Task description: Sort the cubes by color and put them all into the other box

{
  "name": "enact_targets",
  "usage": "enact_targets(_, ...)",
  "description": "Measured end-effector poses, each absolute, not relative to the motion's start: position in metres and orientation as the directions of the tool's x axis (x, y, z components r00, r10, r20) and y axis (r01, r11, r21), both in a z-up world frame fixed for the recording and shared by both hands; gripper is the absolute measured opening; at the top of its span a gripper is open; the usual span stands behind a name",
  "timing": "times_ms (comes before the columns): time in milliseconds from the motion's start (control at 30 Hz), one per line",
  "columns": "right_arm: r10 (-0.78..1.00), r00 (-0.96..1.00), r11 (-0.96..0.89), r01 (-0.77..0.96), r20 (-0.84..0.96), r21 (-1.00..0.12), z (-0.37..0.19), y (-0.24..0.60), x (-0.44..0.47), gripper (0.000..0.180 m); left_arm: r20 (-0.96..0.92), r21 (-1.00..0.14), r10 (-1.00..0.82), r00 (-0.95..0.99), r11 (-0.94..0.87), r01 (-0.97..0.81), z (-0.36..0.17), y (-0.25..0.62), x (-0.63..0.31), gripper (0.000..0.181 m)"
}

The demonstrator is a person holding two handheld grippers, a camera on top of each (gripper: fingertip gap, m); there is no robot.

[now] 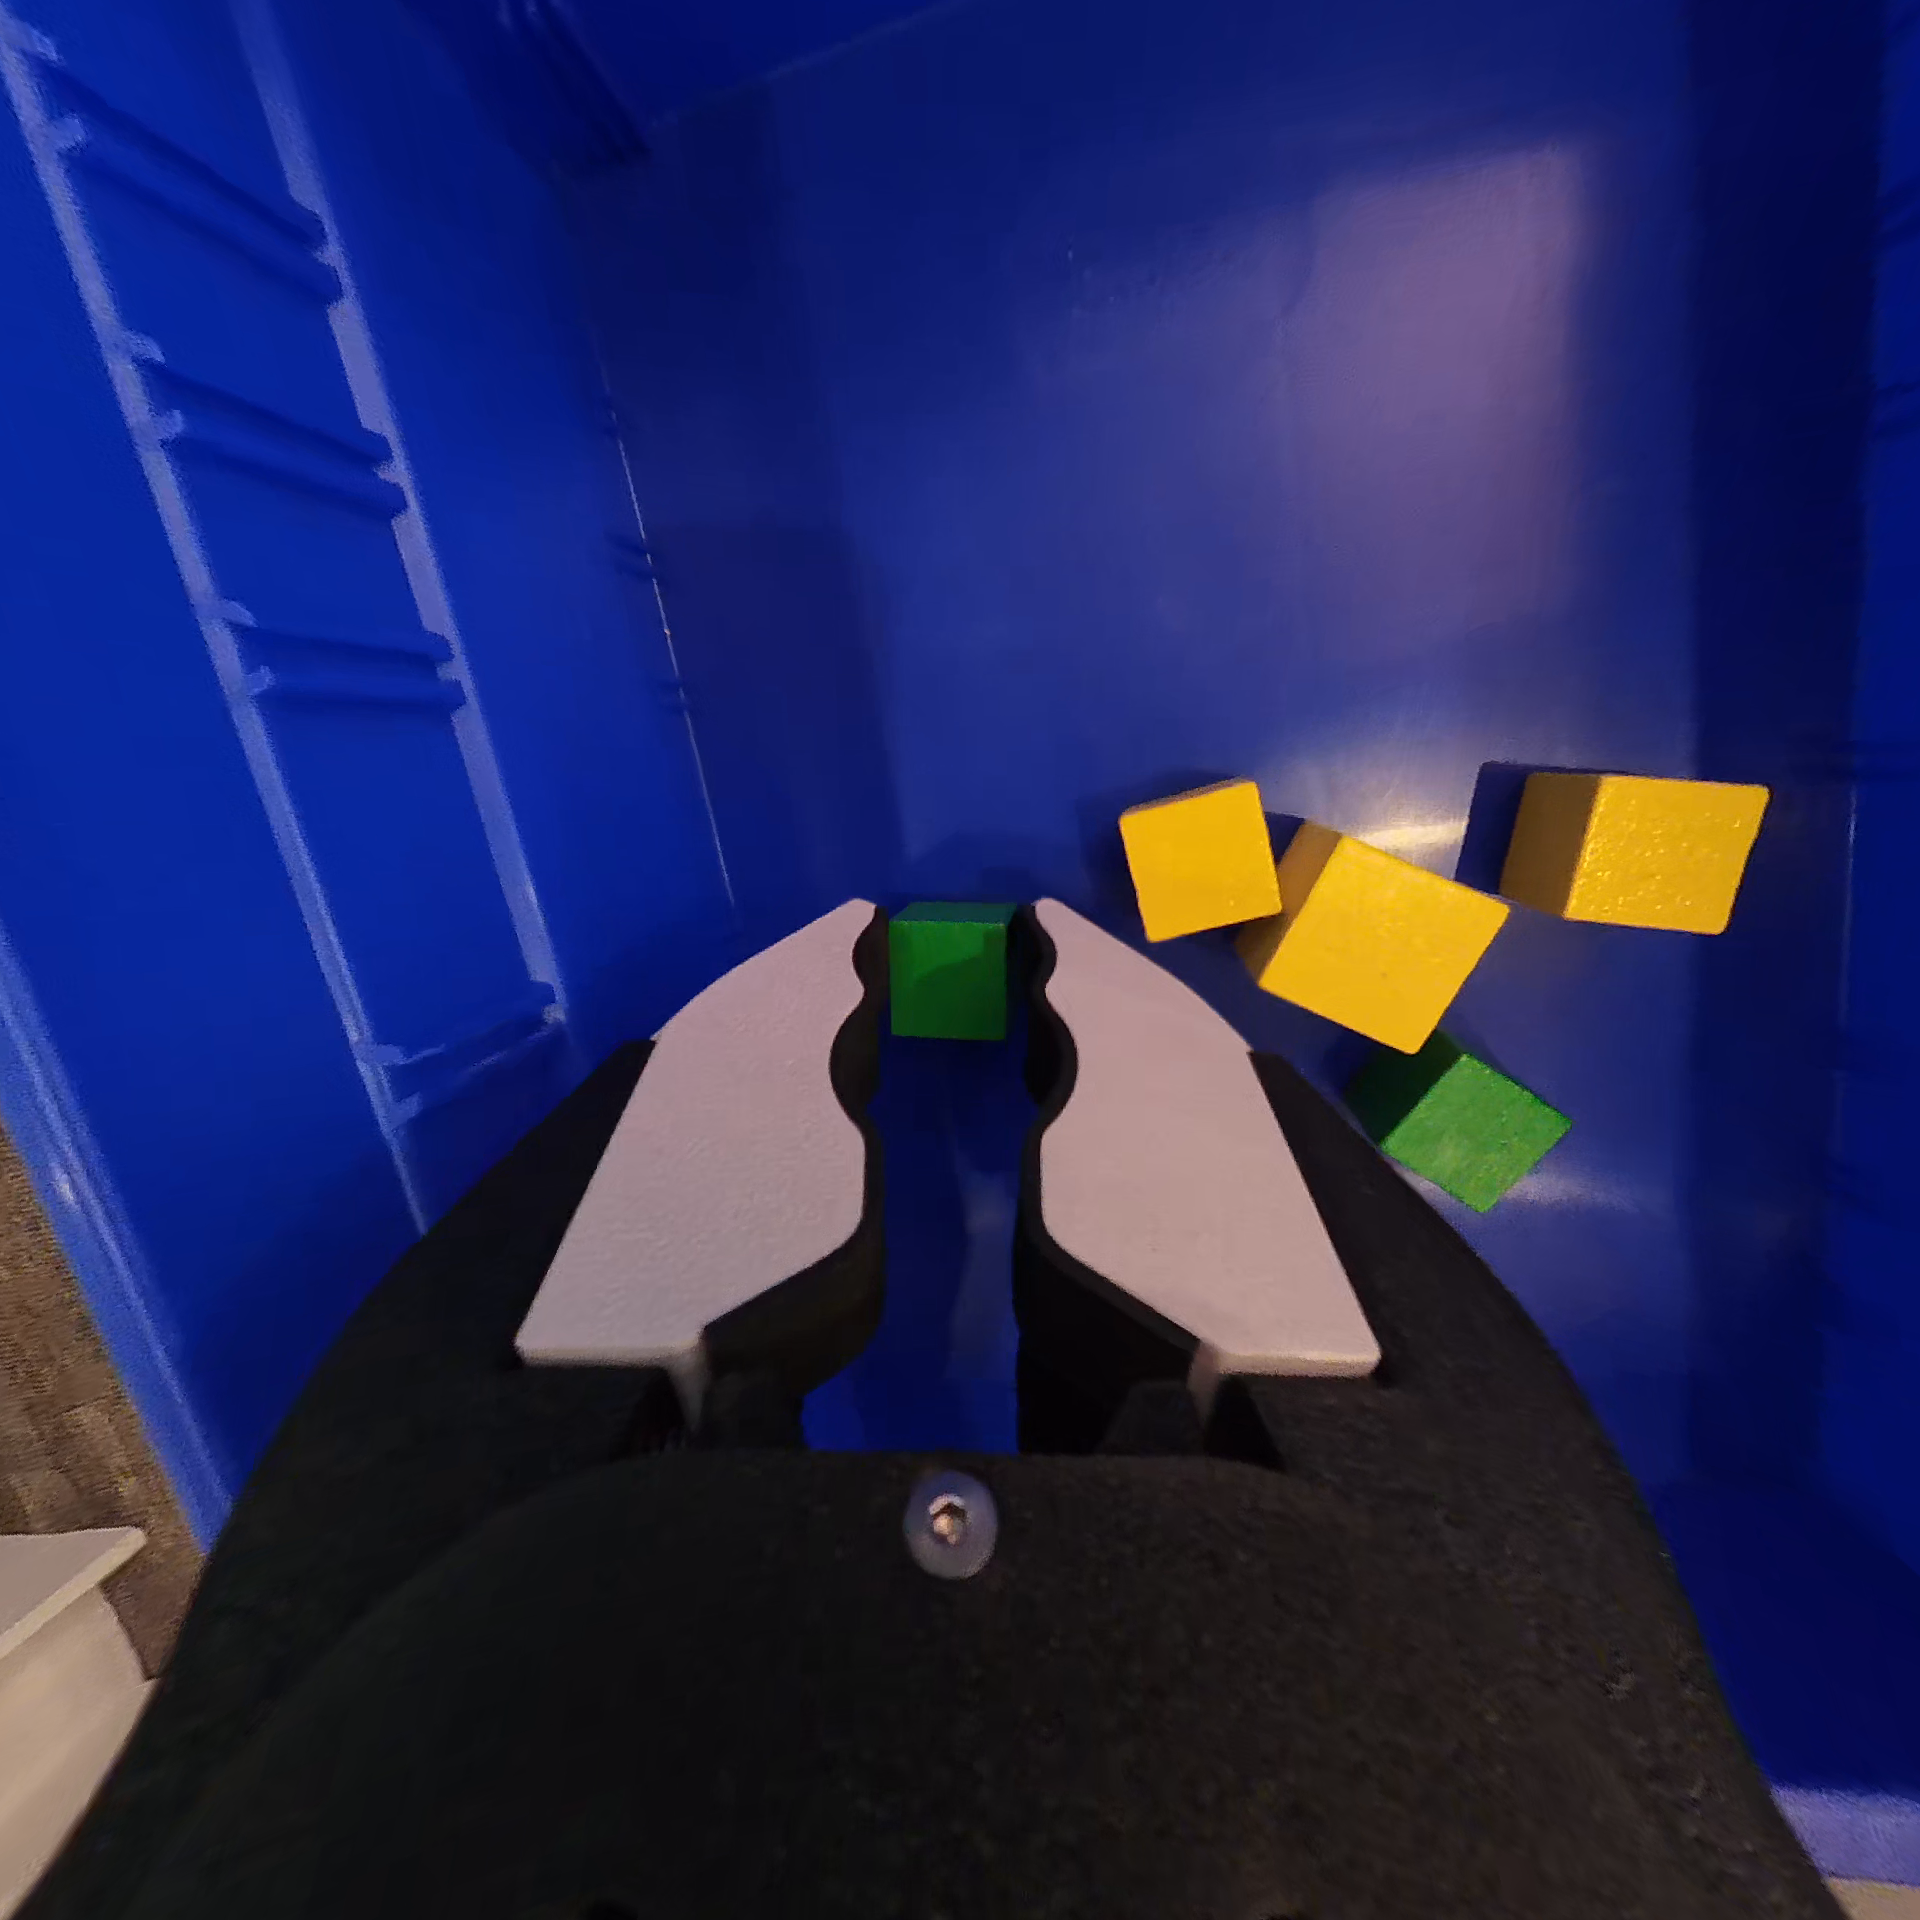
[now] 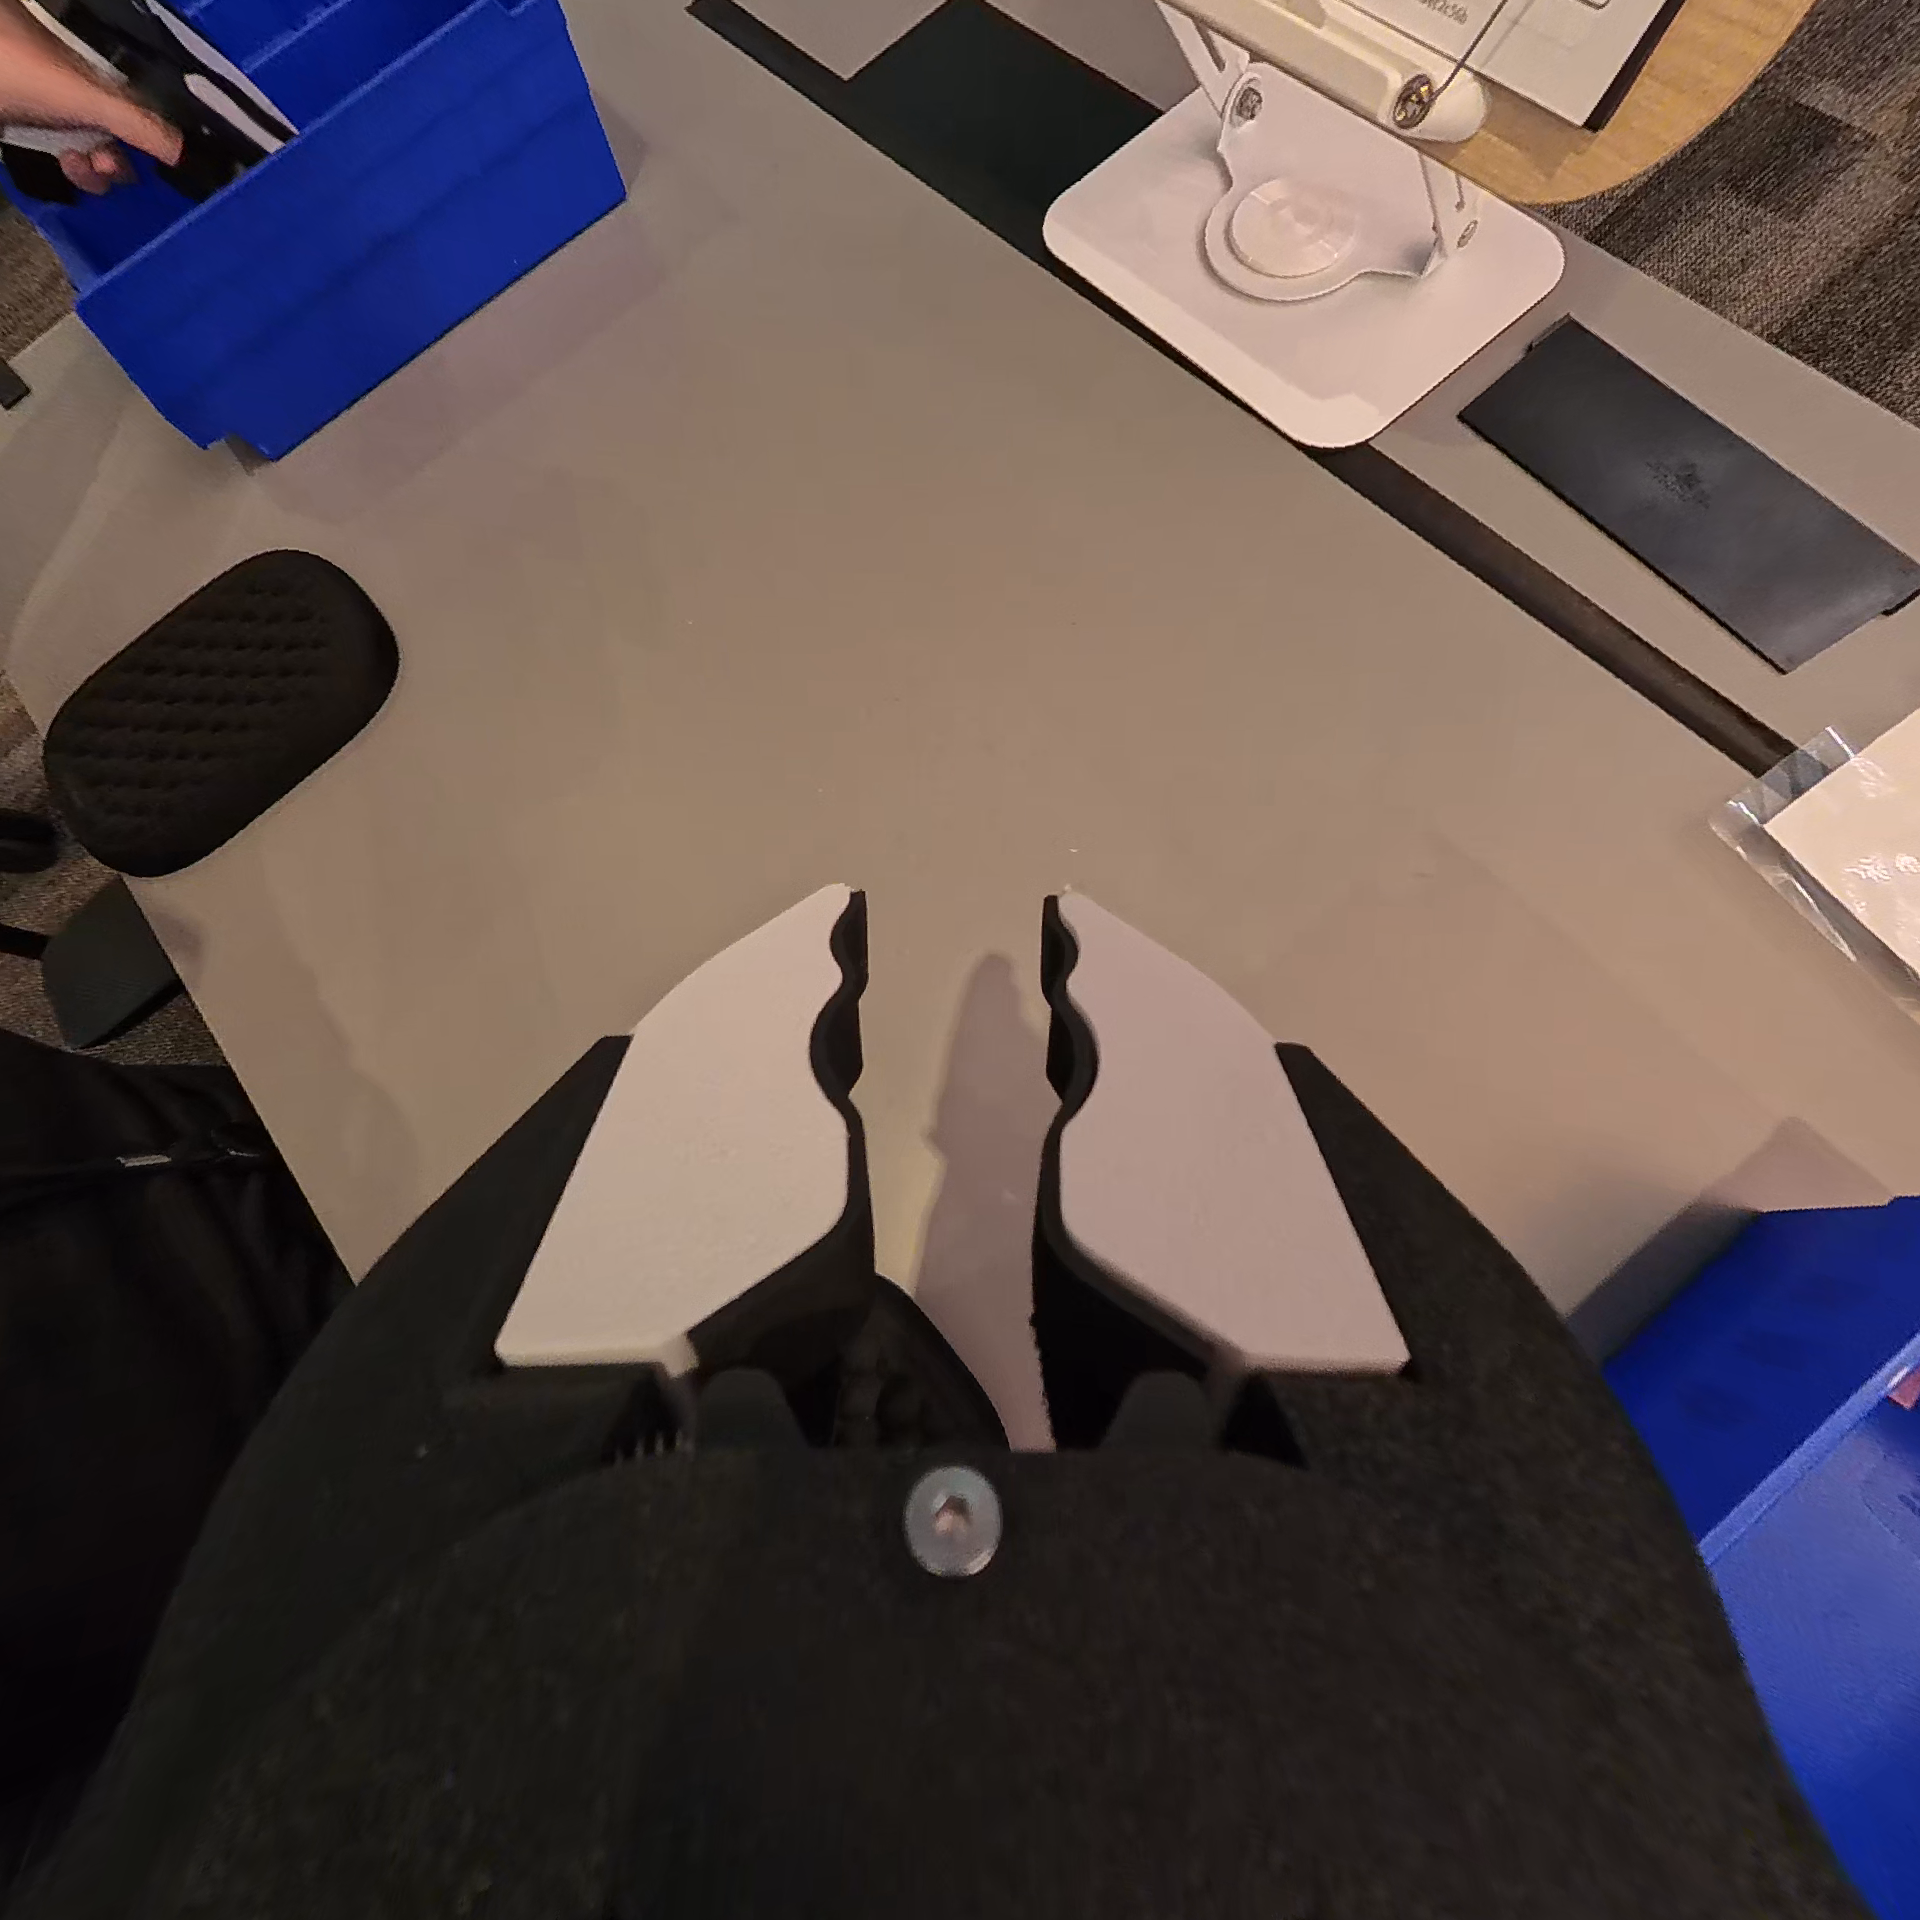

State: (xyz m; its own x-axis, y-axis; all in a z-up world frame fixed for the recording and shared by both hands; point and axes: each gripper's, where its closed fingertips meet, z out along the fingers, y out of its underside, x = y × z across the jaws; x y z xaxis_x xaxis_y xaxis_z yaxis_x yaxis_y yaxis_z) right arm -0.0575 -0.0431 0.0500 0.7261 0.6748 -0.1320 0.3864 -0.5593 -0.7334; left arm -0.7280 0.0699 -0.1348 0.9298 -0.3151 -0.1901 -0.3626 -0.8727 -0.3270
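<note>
Blue plastic walls of a box fill the left wrist view. Between the fingertips of the left gripper a green cube is seen; the jaws stand close on either side of it, but whether they press it cannot be told. A second green cube lies to the right of the gripper on the box floor. Three yellow cubes are counted ahead and to the right: a near-left one, a larger-looking tilted one touching it, and a far-right one set slightly apart. Two green and three yellow cubes are thus shown.

On the grey table the right gripper is held with its jaws parted and nothing between them. Ahead and to its left the blue box is seen with a hand at it; a second blue box lies at the gripper's right. A black armrest pad is seen on the left, a white stand ahead on the right, and a clear bag at the right edge. Writing on a board behind the stand is too small to be read.
</note>
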Motion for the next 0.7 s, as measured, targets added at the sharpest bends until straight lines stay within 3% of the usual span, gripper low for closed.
enact_targets(133,0.68,0.722,-0.559,0.395,-0.13,-0.729,0.049,-0.044,-0.058,0.031,-0.227,-0.383,-0.327,0.917,-0.836,-0.392,-0.122,0.073,-0.727,0.022)
enact_targets(267,0.686,0.718,-0.554,0.413,-0.115,-0.723,0.047,-0.043,-0.063,0.031,-0.259,-0.574,-0.342,0.903,-0.698,-0.429,-0.074,0.083,-0.707,0.022)
enact_targets(400,0.728,0.675,-0.51,0.419,-0.118,-0.751,0.052,-0.037,-0.09,0.031,-0.387,-0.74,-0.44,0.81,-0.377,-0.558,-0.004,0.074,-0.641,0.022)
enact_targets(600,0.87,0.467,-0.321,0.288,-0.16,-0.902,0.076,-0.024,-0.191,0.037,-0.499,-0.822,-0.595,0.63,0.096,-0.561,0.055,0.016,-0.48,0.021)
enact_targets(700,0.902,0.267,-0.386,0.151,-0.339,-0.91,0.076,-0.037,-0.247,0.042,-0.544,-0.821,-0.64,0.543,0.274,-0.5,0.064,-0.016,-0.406,0.021)
